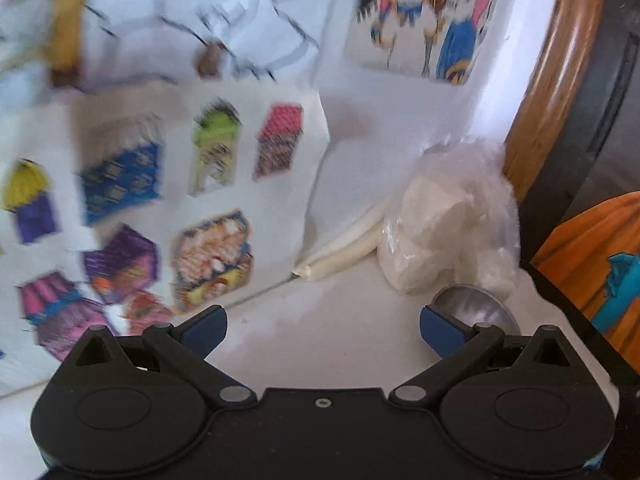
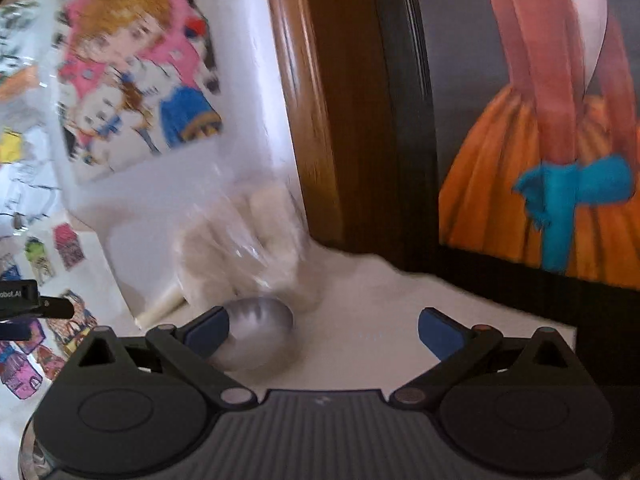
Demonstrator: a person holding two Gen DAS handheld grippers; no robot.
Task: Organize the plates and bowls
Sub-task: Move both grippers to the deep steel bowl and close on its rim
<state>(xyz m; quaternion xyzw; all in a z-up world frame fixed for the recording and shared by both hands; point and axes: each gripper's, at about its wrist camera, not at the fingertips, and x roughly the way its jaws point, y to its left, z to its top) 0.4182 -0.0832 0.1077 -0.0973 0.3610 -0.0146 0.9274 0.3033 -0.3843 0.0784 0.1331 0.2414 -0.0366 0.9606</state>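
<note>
Listing: left gripper (image 1: 323, 325) & right gripper (image 2: 323, 326), both spread wide, nothing btwn fingers; steel bowl (image 2: 256, 336) on white table (image 2: 360, 340), just in front of clear bag (image 2: 248, 240), beside right gripper's left finger

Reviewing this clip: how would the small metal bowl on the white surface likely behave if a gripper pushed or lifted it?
The metal bowl looks thin and shiny, so probably light, stiff and somewhat slippery against the pads. Its rounded body suggests it might rock or slide on the smooth white surface when nudged. The plastic bag just behind it could stop a push that way.
</note>
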